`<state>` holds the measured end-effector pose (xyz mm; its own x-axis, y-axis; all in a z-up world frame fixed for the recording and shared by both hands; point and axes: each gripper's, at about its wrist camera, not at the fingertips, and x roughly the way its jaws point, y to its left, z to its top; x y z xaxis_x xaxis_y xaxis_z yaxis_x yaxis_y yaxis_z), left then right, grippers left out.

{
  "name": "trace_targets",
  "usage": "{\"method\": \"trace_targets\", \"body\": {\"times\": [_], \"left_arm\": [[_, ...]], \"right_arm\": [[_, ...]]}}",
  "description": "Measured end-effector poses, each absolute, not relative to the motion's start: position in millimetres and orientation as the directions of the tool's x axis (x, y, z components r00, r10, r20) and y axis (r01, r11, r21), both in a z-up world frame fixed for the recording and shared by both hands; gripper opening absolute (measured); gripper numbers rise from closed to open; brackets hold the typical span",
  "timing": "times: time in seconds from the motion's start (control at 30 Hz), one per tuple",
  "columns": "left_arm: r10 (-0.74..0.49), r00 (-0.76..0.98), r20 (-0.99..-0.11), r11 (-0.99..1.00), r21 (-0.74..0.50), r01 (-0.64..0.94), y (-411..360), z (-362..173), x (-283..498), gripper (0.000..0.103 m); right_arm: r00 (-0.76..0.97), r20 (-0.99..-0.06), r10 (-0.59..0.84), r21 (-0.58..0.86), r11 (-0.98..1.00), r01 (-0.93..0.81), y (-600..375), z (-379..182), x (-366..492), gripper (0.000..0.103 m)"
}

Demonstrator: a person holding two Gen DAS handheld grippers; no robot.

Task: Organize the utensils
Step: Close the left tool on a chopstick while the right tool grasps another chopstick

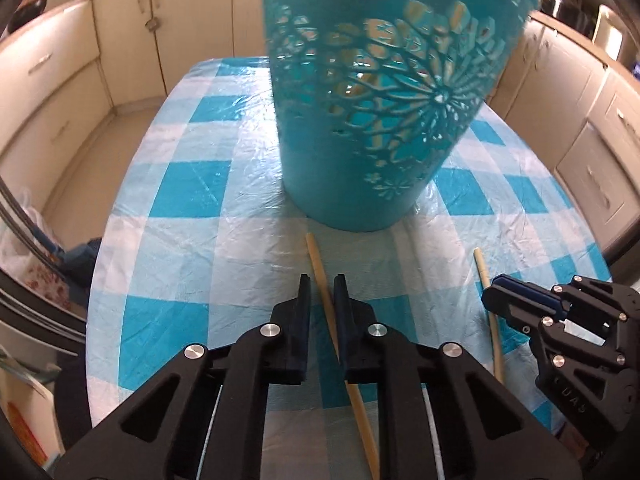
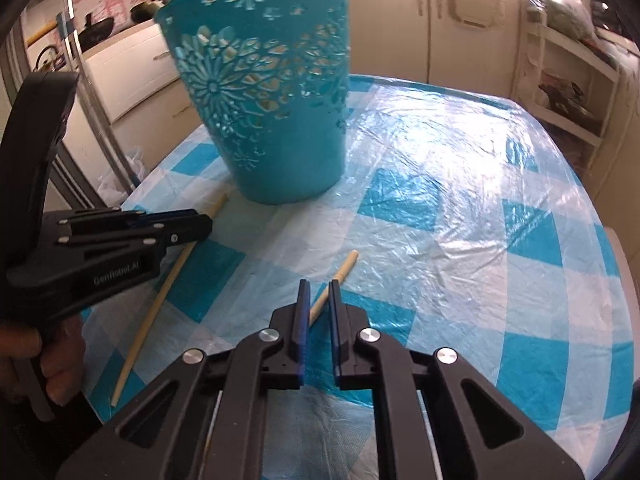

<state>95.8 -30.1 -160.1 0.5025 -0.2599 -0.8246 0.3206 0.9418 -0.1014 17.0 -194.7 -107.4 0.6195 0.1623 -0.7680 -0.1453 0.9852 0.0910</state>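
left tongs (image 1: 323, 280): pinching left chopstick (image 1: 320, 268)
right tongs (image 2: 319, 285): pinching right chopstick (image 2: 344, 266)
teal cutout bin (image 1: 360, 120): upright on checked tabletop (image 1: 192, 184), just beyond both chopsticks

Two thin pale wooden sticks (image 1: 320, 276) (image 1: 486, 280) lie on one desk (image 1: 192, 240) under a blue-and-white checked plastic cloth. One teal cut-out plastic basket (image 1: 372, 120) stands there. Two black grippers (image 1: 322, 284) (image 2: 318, 292).

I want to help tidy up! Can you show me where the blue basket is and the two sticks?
blue basket (image 1: 360, 184): left wrist view, on its lower wall.
left stick (image 1: 320, 272): left wrist view, shaft ahead of the left gripper.
right stick (image 2: 344, 268): right wrist view, near its far end.
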Motion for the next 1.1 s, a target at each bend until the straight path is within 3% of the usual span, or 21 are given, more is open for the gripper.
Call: {"method": "trace_targets", "body": {"times": [0.23,0.37,1.1], "left_arm": [[-0.256,0.498,-0.828,0.942,-0.098,0.321,-31,-161,99,0.012],[-0.283,0.500,-0.818,0.934,-0.118,0.336,-28,-162,97,0.006],[-0.220,0.516,-0.828,0.939,-0.035,0.343,-36,-162,102,0.007]], "right_arm": [[0.596,-0.781,0.186,0.137,0.982,-0.126,-195,-110,22,0.011],[0.588,-0.789,0.179,0.096,0.981,-0.170,-186,-109,22,0.011],[0.558,-0.818,0.138,0.057,0.985,-0.160,-181,-109,32,0.007]]}}
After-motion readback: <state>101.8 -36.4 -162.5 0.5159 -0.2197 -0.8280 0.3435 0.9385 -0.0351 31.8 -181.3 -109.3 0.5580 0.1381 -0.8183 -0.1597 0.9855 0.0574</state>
